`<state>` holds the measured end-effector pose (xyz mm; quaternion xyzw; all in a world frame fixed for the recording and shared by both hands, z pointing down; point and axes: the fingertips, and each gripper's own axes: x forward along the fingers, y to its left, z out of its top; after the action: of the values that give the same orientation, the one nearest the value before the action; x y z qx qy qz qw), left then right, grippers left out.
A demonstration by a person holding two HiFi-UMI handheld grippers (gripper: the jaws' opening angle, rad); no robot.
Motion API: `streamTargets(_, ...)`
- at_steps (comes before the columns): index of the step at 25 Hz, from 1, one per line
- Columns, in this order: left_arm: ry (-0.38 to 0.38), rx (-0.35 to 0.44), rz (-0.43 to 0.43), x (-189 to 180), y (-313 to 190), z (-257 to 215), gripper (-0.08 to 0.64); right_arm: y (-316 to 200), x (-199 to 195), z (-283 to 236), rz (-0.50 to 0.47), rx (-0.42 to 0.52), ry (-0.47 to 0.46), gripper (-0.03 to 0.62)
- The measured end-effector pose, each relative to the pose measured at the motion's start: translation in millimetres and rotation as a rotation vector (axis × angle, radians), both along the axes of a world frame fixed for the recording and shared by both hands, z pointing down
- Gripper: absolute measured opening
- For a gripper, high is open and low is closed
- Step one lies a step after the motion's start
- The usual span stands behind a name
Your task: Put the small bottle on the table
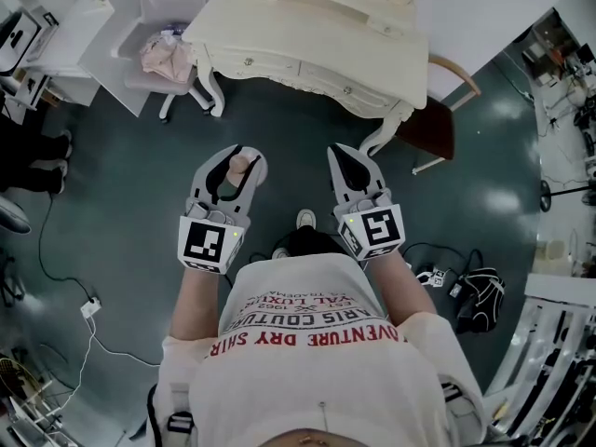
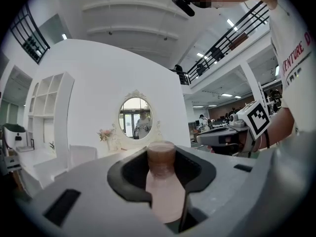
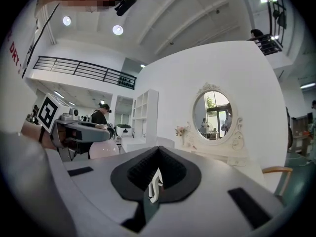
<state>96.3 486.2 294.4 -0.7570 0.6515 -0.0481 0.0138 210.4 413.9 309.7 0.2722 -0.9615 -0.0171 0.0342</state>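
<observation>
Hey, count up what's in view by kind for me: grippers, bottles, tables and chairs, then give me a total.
Grippers: 2, the left gripper and the right gripper
Small bottle: 1, held in the left gripper
Dressing table: 1
Chairs: 2, a white chair and a wooden chair
Total: 6

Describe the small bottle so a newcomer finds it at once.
In the head view, below the cream dressing table, two grippers hang over the dark floor. The small bottle sits between the tongs of the left gripper. It is pale pink with a brownish cap, while the tongs of the right gripper are shut and empty.
</observation>
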Motion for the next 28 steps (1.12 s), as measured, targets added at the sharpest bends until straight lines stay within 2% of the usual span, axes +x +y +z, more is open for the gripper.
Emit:
streamTargets(6,-0.002,-0.016,-0.003,-6.6,-14.4,8.0,0.138,-19.3,-5.8,8.5,0.017,-0.021,0.003,-0.002)
streamTargets(12,0.01,-0.028,-0.025,-23.8,-54.7,16.9,0.138,-67.6,-23.6,19.7,-0.006,-0.05,0.0,-0.002)
streamTargets(28,0.004,-0.018,-0.116,-69.2,-272.8,13.0,0.138,-300.4,-69.8,10.1,-0.09,-0.051,-0.009,-0.002)
